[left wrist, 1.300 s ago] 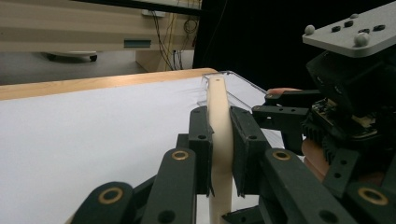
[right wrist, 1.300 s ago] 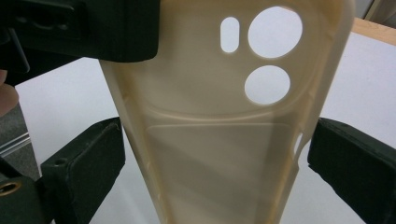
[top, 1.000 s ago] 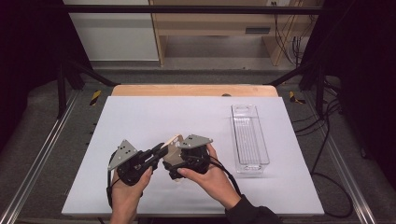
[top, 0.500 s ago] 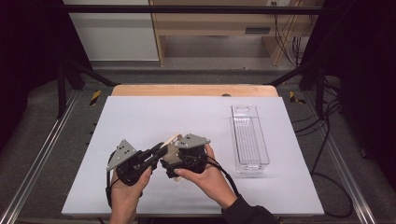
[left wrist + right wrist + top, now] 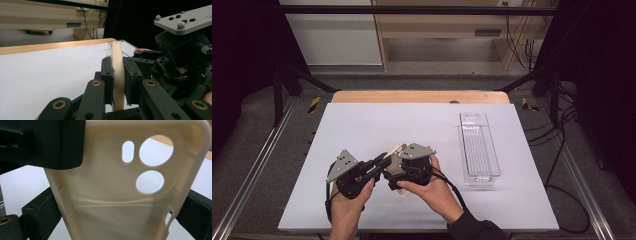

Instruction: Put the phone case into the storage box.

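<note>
A cream phone case (image 5: 395,149) hangs just above the white table (image 5: 362,125), near its front middle, held between both grippers. My left gripper (image 5: 383,163) is shut on it; in the left gripper view the case (image 5: 117,62) stands edge-on, pinched between the two black jaws. My right gripper (image 5: 400,173) meets it from the right. The right gripper view shows the case's inside (image 5: 112,195) with its camera cut-outs, a black jaw pressing on each long edge. The left gripper's jaw (image 5: 50,142) clamps the case's top corner there.
A clear plastic tray (image 5: 479,147) lies lengthways on the right side of the table. A wooden strip (image 5: 422,96) borders the far edge. Metal rails and cables run along both sides of the table.
The right gripper has edged slightly left toward the left one. Both stay shut on the case.
</note>
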Demonstrator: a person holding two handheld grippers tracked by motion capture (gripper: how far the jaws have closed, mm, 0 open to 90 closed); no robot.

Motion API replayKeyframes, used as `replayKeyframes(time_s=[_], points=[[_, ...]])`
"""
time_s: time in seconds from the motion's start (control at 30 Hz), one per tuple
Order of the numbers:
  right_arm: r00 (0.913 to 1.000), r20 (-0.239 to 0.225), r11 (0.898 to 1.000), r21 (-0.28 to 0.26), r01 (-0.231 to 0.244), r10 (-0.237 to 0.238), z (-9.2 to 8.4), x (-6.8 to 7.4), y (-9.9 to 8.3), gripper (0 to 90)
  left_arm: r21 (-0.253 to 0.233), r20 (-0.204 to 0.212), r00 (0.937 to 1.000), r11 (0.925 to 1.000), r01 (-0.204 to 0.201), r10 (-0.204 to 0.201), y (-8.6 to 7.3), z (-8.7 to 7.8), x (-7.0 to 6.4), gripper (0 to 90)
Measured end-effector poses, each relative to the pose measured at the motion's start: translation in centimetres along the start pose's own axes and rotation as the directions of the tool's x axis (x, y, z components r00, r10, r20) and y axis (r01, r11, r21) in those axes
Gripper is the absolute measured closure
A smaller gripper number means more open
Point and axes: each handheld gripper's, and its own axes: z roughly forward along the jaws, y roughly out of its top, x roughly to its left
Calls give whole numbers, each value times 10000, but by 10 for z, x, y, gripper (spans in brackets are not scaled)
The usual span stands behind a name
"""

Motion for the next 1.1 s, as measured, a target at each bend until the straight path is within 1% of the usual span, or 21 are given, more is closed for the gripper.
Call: replayKeyframes(time_s=[0.33,0.47,0.7,0.87,0.97,1.1], points=[[10000,49,10000,-58,-62,62,1,1,0,62,23,-20,10000,10000,38,-38,-1,0,0,796],[10000,83,10000,-36,-50,50,1,2,0,84,21,-13,9999,9999,103,-103,-1,0,1,796],[9997,241,10000,89,18,-20,2,3,1,101,33,-27,9998,9998,200,-200,-1,0,3,795],[9995,313,9998,216,53,-60,3,3,4,108,-74,-59,9994,9994,337,-338,-2,0,6,787],[9987,495,9996,255,-90,77,4,1,5,109,-215,-183,9990,9990,394,-398,0,-2,7,746],[9966,729,9987,285,-415,393,3,-7,5,109,-421,-383,9983,9982,427,-444,2,-6,10,664]])
